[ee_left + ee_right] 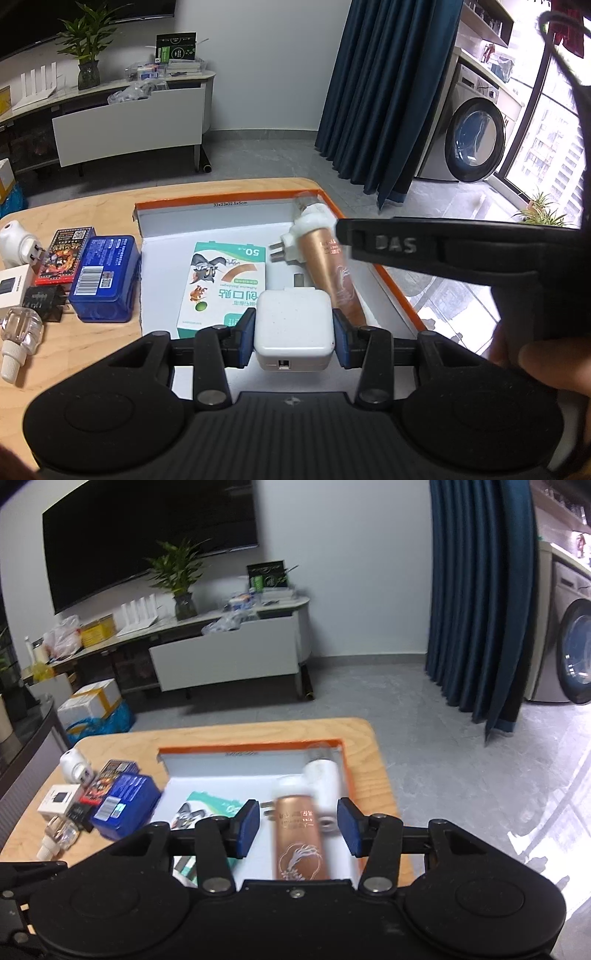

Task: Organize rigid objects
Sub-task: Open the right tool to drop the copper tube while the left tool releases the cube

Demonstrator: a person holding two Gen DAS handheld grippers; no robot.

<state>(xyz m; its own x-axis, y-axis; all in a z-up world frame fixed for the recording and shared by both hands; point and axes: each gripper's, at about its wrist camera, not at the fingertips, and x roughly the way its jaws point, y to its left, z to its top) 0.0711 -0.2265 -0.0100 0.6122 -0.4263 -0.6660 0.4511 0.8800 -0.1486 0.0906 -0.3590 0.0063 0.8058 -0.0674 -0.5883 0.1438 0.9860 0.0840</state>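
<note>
Above the orange-rimmed box (pixel 402 295), we see the left gripper (pixel 293 328) pinching a white charger (pixel 293 332); the right gripper (pixel 299 827) stands spread around, clear of, a copper tube (pixel 299 838).

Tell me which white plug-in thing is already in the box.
The white plug with two prongs, lying beside the copper tube in the orange box. Its twin sits on the table left of the box.
</note>
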